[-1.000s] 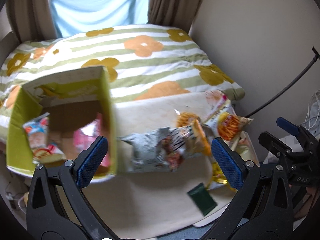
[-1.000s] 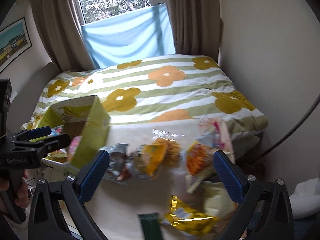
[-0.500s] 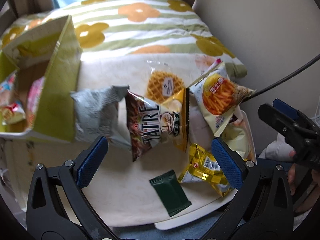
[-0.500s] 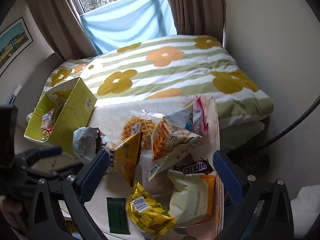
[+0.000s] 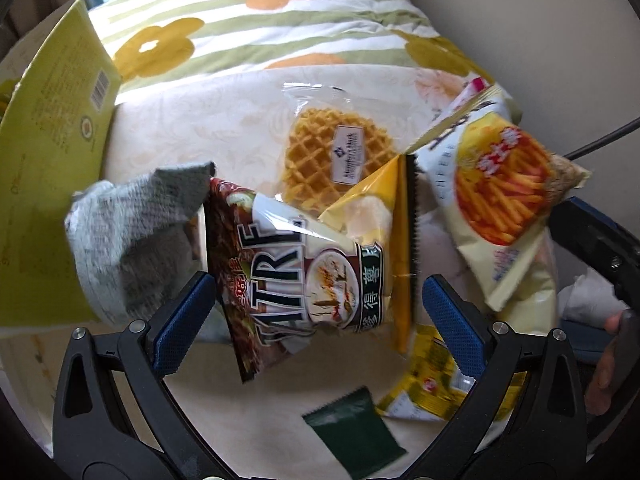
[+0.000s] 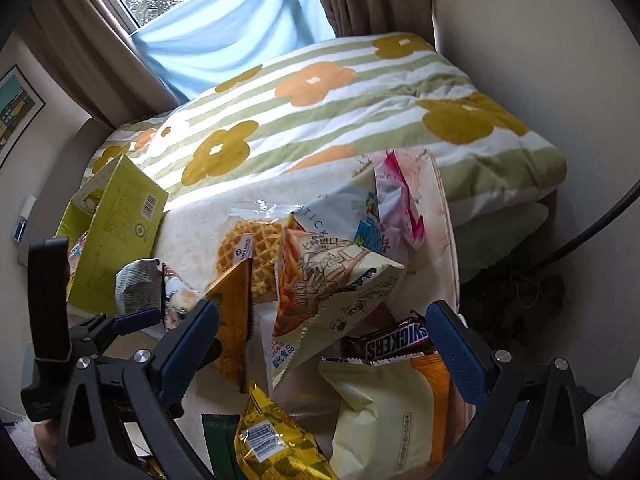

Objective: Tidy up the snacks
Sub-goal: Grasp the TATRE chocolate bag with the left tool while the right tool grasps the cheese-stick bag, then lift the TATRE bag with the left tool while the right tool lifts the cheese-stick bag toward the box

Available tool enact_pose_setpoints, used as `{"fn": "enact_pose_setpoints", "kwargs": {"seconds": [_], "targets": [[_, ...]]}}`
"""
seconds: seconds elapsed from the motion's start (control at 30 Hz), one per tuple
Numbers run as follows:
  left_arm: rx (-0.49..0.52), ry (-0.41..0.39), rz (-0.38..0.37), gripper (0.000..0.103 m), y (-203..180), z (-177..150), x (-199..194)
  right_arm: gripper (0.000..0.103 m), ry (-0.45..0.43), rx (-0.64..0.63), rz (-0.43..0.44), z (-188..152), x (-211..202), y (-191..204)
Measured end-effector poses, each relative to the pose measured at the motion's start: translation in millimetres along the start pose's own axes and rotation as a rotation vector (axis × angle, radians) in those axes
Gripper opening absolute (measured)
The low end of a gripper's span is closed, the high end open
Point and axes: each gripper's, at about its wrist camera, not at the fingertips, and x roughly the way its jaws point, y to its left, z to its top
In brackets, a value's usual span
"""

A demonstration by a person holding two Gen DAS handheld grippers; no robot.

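Note:
A pile of snack packs lies on a cream-covered table (image 5: 168,128). My left gripper (image 5: 318,320) is open just above a brown-and-white chip bag (image 5: 296,280), which shows between its blue pads. Beside that bag lie a grey bag (image 5: 132,240), a yellow bag (image 5: 384,216), a wrapped waffle (image 5: 336,152) and a fries bag (image 5: 504,196). My right gripper (image 6: 322,348) is open over the fries bag (image 6: 328,280), a Snickers bar (image 6: 392,344) and a cream bag (image 6: 384,412). Neither gripper holds anything. The left gripper (image 6: 132,320) shows at the lower left of the right wrist view.
A green cardboard box (image 5: 48,160) (image 6: 116,248) with packs inside stands at the table's left. A gold packet (image 6: 272,440) and a dark green sachet (image 5: 352,428) lie near the front edge. A flowered duvet (image 6: 320,120) lies behind, a wall and a black cable (image 6: 592,232) to the right.
Both grippers have come down and closer to the snack pile. The left one swung right, away from the green box, and now hangs over the brown-and-white bag. Both stay open.

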Motion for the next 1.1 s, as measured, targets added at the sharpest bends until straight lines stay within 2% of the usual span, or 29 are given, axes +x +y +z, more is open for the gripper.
{"fn": "enact_pose_setpoints", "kwargs": {"seconds": [0.3,0.57,0.67,0.87,0.9,1.07,1.1], "targets": [[0.03,0.01,-0.003,0.102,6,8,15,0.103,0.034,0.054,0.035,6,21,-3],[0.073,0.016,-0.027,0.081,1,9,15,0.103,0.057,0.075,0.034,12,37,-4],[0.09,0.011,-0.019,0.076,-1,7,12,0.103,0.07,0.085,0.033,12,42,-5],[0.096,-0.001,-0.032,0.074,-3,2,2,0.103,0.082,0.093,0.034,11,47,-6],[0.096,-0.003,-0.036,0.074,-3,1,1,0.101,0.084,0.094,0.035,11,48,-6],[0.106,-0.005,-0.036,0.074,-7,-4,-3,0.075,0.096,0.111,0.04,9,52,-9],[0.107,-0.004,-0.037,0.074,-8,-5,-4,0.072,0.099,0.115,0.039,8,52,-10]]}}
